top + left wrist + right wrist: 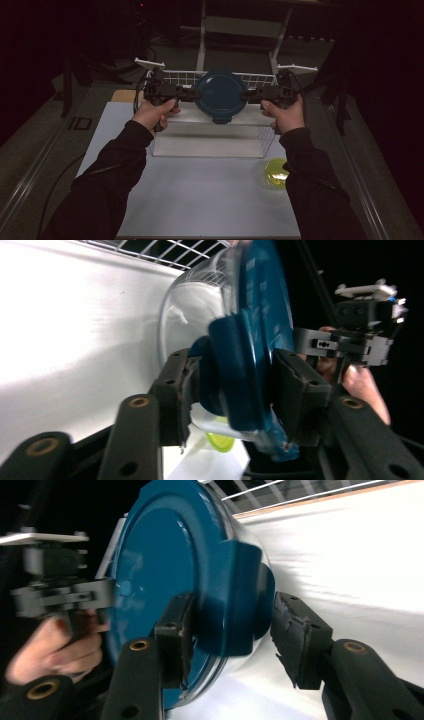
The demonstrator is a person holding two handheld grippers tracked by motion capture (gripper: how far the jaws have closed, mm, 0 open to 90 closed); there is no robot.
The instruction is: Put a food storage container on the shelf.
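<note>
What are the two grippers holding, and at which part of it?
Both hold one glass bowl with a blue lid: left gripper and right gripper each straddle a lid clip on opposite sides.

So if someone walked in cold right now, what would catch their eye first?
The round glass container with a teal lid, held up between the left gripper and the right gripper, one at each side clip, above a clear bin with a white wire rack behind it. Next, the small yellow-green bowl on the white table by the person's right sleeve.
</note>
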